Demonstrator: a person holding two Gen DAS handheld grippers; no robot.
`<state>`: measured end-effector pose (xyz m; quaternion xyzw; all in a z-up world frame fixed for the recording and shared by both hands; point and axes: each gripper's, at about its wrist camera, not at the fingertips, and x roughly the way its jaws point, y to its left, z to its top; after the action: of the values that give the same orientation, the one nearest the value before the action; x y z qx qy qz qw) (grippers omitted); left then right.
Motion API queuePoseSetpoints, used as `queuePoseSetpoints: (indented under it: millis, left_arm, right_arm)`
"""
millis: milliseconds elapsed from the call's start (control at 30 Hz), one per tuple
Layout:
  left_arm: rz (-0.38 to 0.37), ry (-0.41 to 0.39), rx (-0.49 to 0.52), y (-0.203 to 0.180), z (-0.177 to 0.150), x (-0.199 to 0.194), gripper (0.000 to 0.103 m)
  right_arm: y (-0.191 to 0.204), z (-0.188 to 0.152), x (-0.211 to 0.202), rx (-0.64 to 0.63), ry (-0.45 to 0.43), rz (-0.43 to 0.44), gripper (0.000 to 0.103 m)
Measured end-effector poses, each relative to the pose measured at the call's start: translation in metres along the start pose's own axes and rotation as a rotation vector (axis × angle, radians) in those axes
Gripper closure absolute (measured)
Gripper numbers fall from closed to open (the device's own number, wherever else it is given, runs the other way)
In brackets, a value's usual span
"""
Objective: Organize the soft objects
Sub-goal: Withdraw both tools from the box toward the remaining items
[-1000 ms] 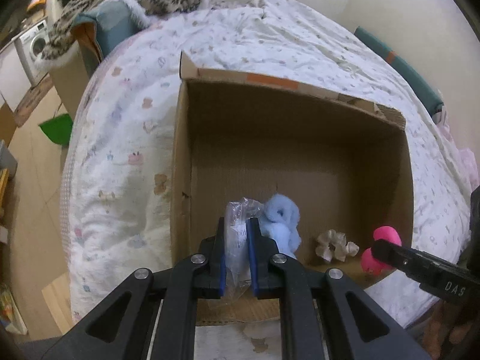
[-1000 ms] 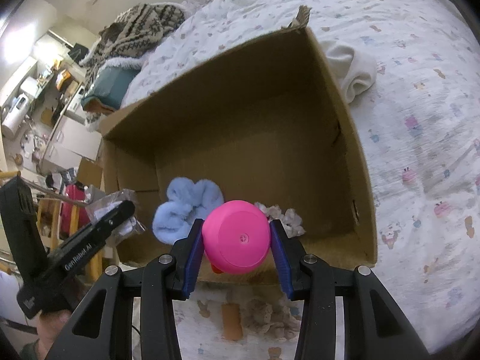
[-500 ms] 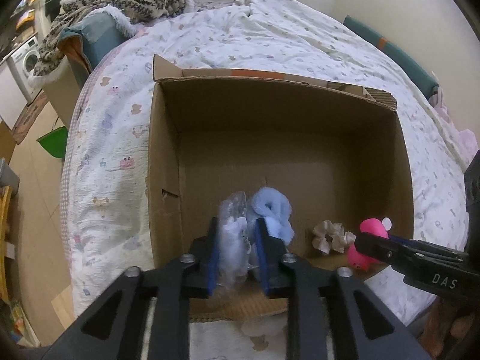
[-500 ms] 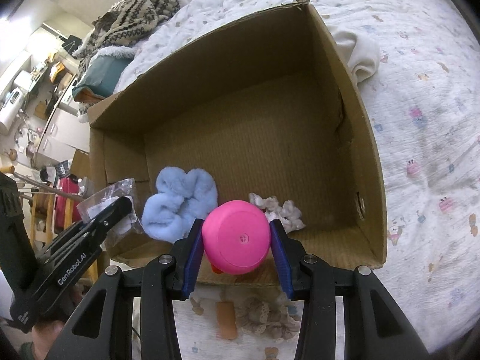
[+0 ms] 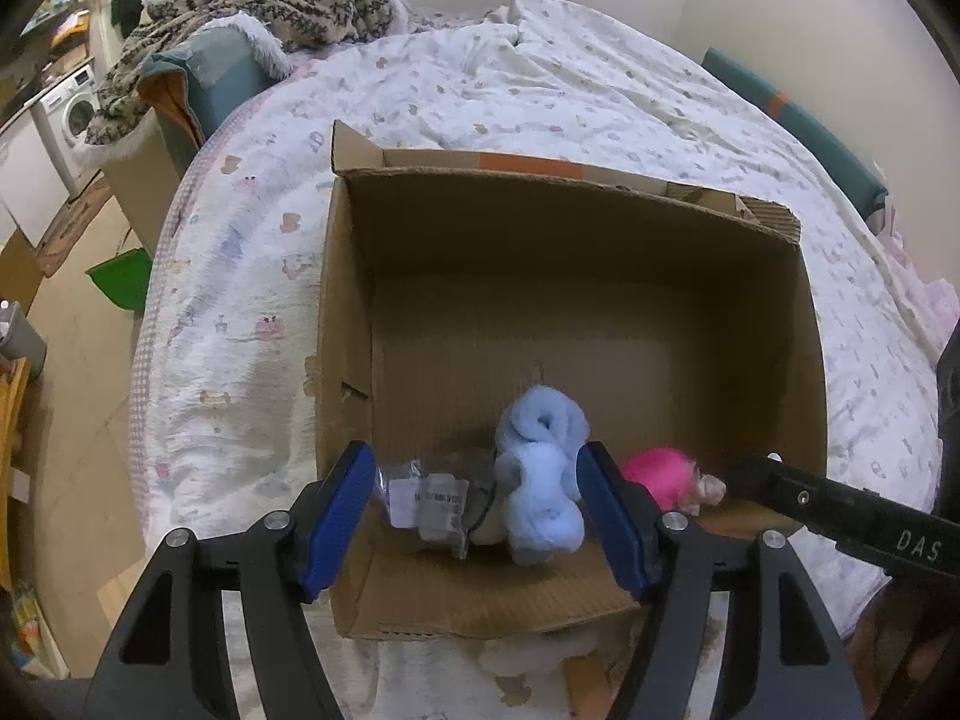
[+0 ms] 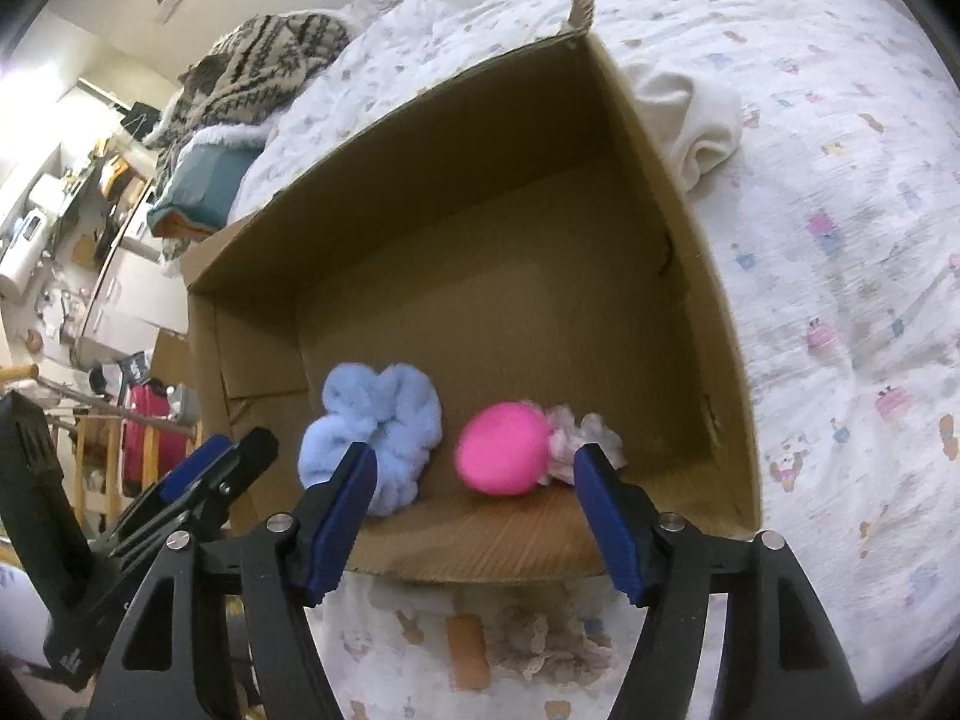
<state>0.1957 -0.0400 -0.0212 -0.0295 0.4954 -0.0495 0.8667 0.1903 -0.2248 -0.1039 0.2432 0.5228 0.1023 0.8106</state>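
the soft things lie together along the near wall of an open cardboard box (image 5: 576, 276) that sits on a bed with a white printed quilt (image 5: 540, 90). a fluffy light blue piece (image 5: 543, 480) rests on the box floor near the middle of that wall; in the right wrist view the same light blue piece (image 6: 375, 441) shows as a ruffled ring. to its left lies a clear plastic packet (image 5: 429, 507) with a white label, touching the blue piece. to its right a bright pink round toy (image 6: 501, 447) rests on the floor, with a pale frilly piece (image 6: 579, 441) touching its right side; the box (image 6: 708, 360) wall rises just beyond them

the left gripper (image 5: 480, 516) hovers at the near rim with its 2 blue-padded fingers spread wide, nothing between the pads; the packet and blue piece show in the gap beyond. the right gripper (image 6: 474, 516) hovers at the same rim, fingers also spread wide and empty, the pink toy seen beyond the gap

outside the box, a cream cloth (image 6: 699, 132) is bunched on the quilt against the right wall. a patterned knit blanket (image 5: 264, 6) is heaped past the far end of the bed, and a washing machine (image 5: 72, 111) stands at the far left
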Motion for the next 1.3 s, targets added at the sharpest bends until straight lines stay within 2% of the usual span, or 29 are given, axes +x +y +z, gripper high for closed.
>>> queuePoseSetpoints:
  millis: [300,500,867,1300]
  left_arm:
    - [0.018,-0.052,0.026,-0.004,0.0,-0.01,0.036]
    - [0.013,-0.08,0.04,-0.006,-0.004,-0.022,0.036]
    - [0.047,-0.046,0.064,-0.007,-0.022,-0.033,0.036]
    - [0.028,0.035,0.046,-0.006,-0.065,-0.037,0.036]
  right_arm:
    - [0.006,0.0,0.0,-0.036,-0.009,-0.046,0.031]
    - [0.003,-0.001,-0.009,-0.018,-0.029,-0.037,0.03]
    - [0.0,-0.019,-0.033,-0.021,-0.058,-0.042,0.031]
    - [-0.024,-0.06,-0.054,0.036,-0.048,-0.016,0.031]
